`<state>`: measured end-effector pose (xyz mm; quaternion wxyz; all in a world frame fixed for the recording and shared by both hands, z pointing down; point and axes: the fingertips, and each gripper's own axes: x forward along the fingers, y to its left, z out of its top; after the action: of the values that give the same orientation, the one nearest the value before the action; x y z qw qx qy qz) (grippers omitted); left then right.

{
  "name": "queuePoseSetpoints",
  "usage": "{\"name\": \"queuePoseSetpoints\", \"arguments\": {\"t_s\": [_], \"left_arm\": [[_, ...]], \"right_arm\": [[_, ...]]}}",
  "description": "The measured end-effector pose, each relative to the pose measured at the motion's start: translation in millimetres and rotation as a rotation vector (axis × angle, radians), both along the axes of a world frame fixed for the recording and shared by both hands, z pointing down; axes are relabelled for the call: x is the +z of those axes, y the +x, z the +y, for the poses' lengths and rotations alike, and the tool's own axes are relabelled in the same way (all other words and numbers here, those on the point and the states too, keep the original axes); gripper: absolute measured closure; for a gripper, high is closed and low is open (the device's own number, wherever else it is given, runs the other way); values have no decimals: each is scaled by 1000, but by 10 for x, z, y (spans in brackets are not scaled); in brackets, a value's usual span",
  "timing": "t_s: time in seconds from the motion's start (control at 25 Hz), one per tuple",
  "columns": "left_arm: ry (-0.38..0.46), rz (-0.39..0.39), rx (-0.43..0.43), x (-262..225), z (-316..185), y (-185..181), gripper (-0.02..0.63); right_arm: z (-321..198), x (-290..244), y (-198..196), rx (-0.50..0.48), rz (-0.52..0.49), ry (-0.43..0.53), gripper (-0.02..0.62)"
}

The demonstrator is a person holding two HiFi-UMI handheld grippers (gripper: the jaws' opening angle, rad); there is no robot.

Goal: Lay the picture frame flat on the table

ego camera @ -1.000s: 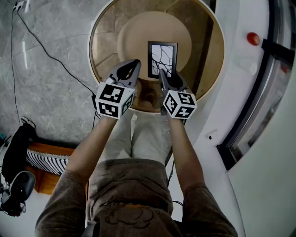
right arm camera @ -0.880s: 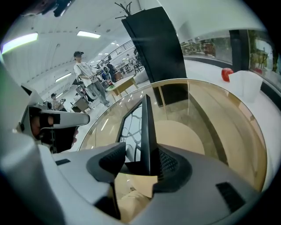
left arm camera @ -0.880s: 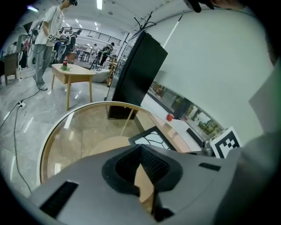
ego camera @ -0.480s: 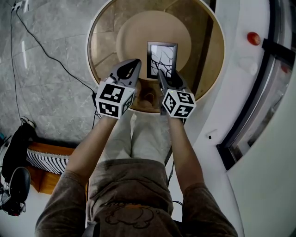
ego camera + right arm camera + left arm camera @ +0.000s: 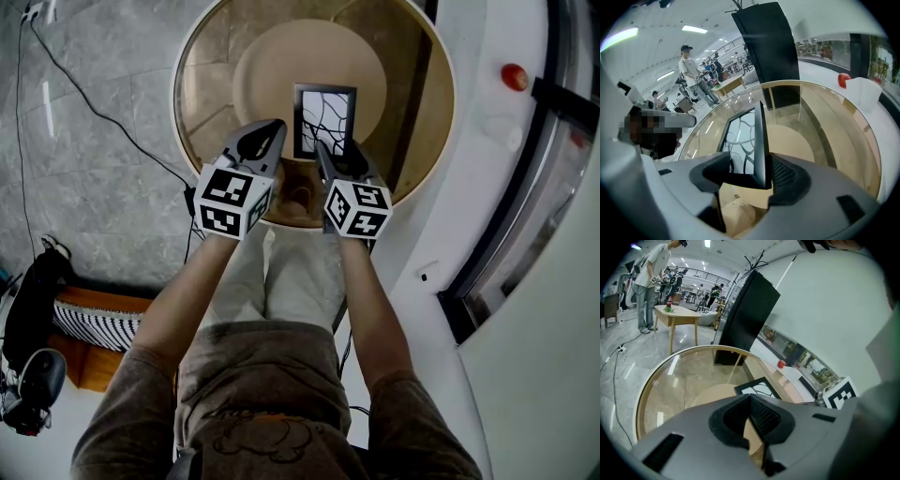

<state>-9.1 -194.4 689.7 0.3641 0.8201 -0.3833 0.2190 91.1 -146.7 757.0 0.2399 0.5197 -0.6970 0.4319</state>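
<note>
grey stone floor (image 5: 103, 187) and a white curved counter (image 5: 478, 141) surrounded a round glass table (image 5: 214, 94) in the head view. on the glass, a black picture frame (image 5: 324, 122) with a branch pattern looked to lie flat, or very nearly so, on the person's side of the table. the left gripper (image 5: 277, 127) hung just left of the picture frame, apart from it. the right gripper (image 5: 328, 150) sat at the frame's near right corner.

from the left gripper view, the left gripper (image 5: 750, 399) had its jaws pressed together with nothing between them. the picture frame (image 5: 757, 387) lay beyond them on the glass, a little to the right.

from the right gripper view, the right gripper (image 5: 747, 171) had just been opening its jaws, and they stood spread wide. the near corner of the picture frame (image 5: 743, 136) sat between them. one pad was clear of the frame. the other was just beside its edge, and contact could not be told.

the step in hand appeared to be the release. done well, the spread jaws would draw straight back off the corner without brushing it, so the frame neither slid nor tipped. the left gripper would stay clear.
</note>
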Motion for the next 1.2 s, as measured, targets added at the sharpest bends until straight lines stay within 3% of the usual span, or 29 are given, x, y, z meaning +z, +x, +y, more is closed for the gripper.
{"name": "queuePoseSetpoints", "arguments": {"t_s": [0.28,0.68,1.2], "left_arm": [[-12,4,1,14,-18,20,588],[-8,3,5,10,-10,27,588],[2,7,21,-137,12,75,588]], "right_arm": [[24,33,8,-38,63,-14,327],[-27,-44,78,-11,64,15,328],[17,-333,125,-2,83,58,569]]}}
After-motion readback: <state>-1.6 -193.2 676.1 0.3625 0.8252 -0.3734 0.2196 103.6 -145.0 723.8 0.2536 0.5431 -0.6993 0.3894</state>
